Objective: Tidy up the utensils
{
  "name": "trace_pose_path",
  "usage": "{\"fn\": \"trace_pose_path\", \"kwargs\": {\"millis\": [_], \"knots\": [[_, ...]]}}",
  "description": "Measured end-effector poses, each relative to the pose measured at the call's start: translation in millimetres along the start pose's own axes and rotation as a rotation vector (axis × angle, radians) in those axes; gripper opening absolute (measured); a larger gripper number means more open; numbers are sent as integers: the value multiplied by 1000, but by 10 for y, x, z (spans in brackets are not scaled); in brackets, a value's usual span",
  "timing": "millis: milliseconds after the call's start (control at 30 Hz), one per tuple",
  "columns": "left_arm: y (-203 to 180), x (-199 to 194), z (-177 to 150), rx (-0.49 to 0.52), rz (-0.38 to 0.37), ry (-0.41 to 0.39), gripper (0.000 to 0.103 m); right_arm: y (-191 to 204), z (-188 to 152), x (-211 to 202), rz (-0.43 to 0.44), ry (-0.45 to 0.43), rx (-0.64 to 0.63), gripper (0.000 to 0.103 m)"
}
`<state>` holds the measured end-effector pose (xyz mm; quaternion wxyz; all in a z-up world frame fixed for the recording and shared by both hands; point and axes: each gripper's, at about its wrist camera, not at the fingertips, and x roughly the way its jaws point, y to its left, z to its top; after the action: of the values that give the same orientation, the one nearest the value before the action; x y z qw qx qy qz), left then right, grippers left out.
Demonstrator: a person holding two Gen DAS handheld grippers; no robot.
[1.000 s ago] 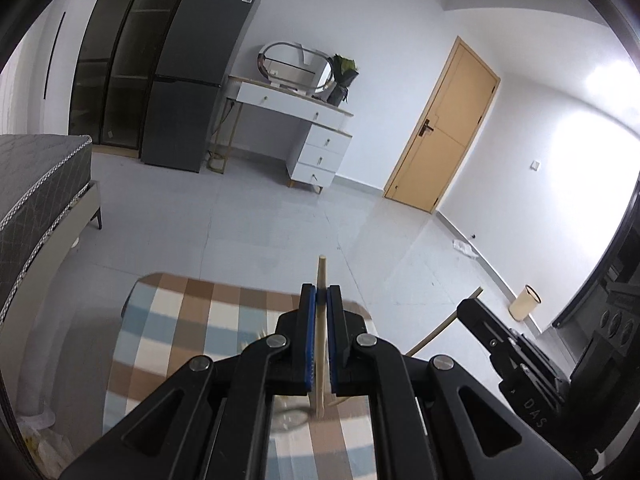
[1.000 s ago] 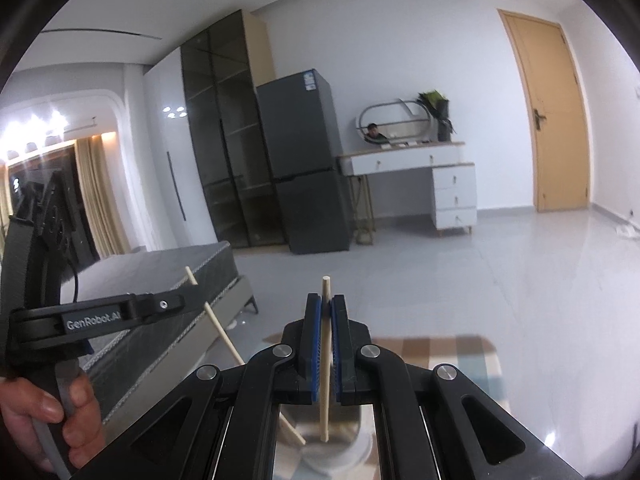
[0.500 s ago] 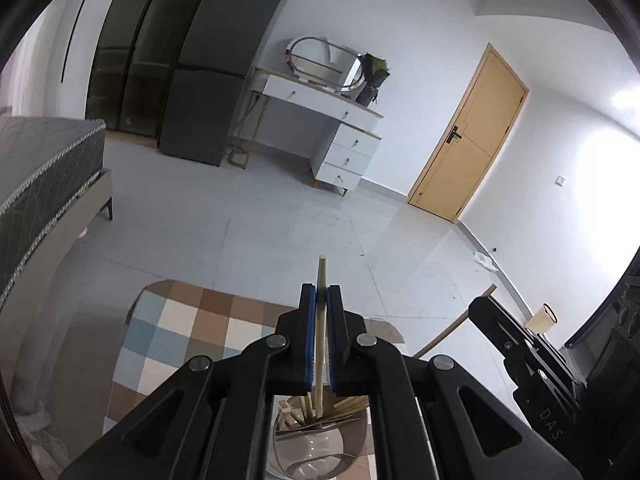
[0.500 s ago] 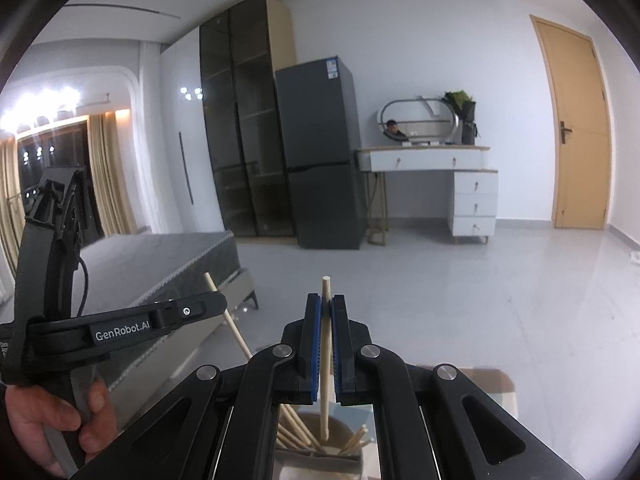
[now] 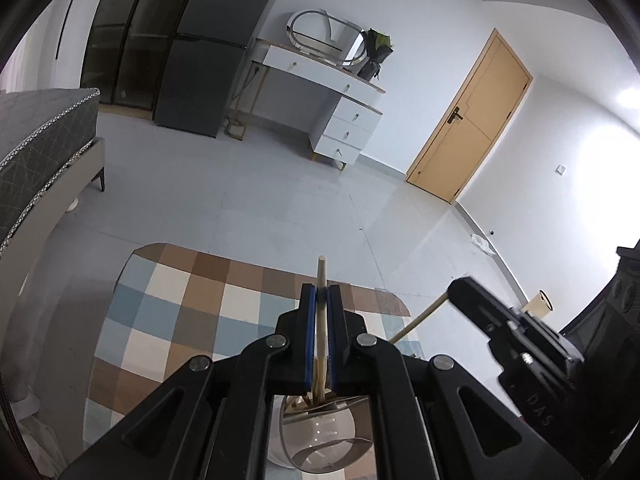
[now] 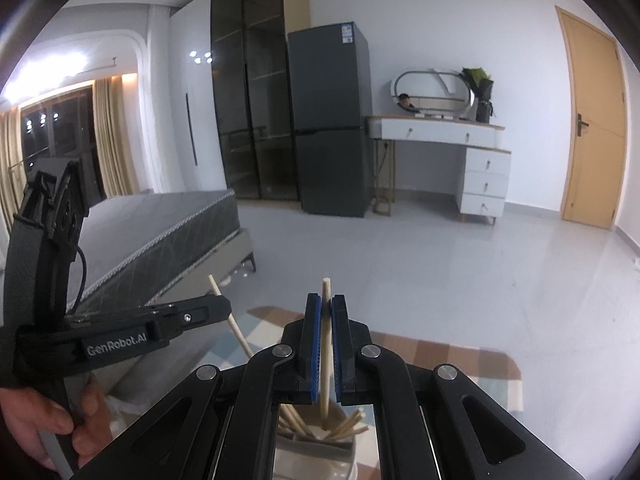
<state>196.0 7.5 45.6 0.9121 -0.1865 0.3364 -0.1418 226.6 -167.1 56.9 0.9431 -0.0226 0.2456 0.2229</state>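
Observation:
My left gripper [image 5: 321,300] is shut on a wooden chopstick [image 5: 321,276] held upright, its lower end down in a round utensil holder [image 5: 320,446] that holds several other chopsticks. My right gripper [image 6: 327,312] is shut on a second wooden chopstick [image 6: 326,344], also upright, its tip inside the same holder [image 6: 316,452]. Each gripper shows in the other's view: the right one [image 5: 508,328] at right with its chopstick slanting, the left one [image 6: 160,324] at left with its chopstick slanting.
The holder stands on a small table with a checked cloth [image 5: 180,312]. Beyond it are grey floor, a bed [image 6: 152,232] at left, a dark fridge [image 6: 332,124], a white dresser [image 6: 448,160] and a wooden door [image 6: 592,128]. A hand [image 6: 44,428] holds the left gripper.
Both grippers have come down over the holder with their chopsticks. The holder has come into view under the jaws, and both chopstick ends now sit inside it.

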Motion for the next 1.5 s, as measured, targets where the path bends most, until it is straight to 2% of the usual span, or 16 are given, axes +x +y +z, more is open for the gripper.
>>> {"fn": "trace_pose_path", "kwargs": {"millis": [133,167,200,233,267,300,333,367,467,533,633,733,1000,1233,1367,1500], "knots": [[-48,36,12,27,-8,56,1,-11,-133,66,11,49,15,7],[-55,39,9,30,-18,68,3,-20,-161,79,12,57,19,10],[-68,32,7,36,-27,78,6,-35,-198,79,12,67,27,19],[-83,16,-3,42,-27,85,14,-57,-248,53,8,74,43,27],[-101,-21,-7,46,-27,88,26,-71,-251,41,6,74,53,27],[-101,-40,-17,44,-28,88,33,-100,-287,-13,4,73,72,27],[-109,-86,-23,40,-27,84,47,-121,-309,-61,-4,73,85,30],[-113,-139,-29,33,-23,78,53,-144,-300,-75,-12,70,93,31],[-125,-228,-43,24,-20,91,54,-183,-349,-275,-27,46,127,34],[-143,-276,-58,25,-13,101,54,-209,-366,-404,-41,36,149,43],[-212,-396,-83,43,15,88,55,-209,-362,-593,-53,16,169,47],[-323,-567,-102,79,54,78,66,-151,-339,-811,-62,-9,176,52],[-505,-1090,-187,151,154,-11,68,80,-197,-1371,-64,-127,158,74],[-609,-1502,-315,191,183,-94,69,282,-188,-1768,-68,-217,154,84],[-626,-1726,-382,185,185,-169,82,337,-231,-1932,-75,-250,161,86],[-631,-1928,-468,185,183,-236,84,358,-257,-2123,-86,-295,184,91]]}}
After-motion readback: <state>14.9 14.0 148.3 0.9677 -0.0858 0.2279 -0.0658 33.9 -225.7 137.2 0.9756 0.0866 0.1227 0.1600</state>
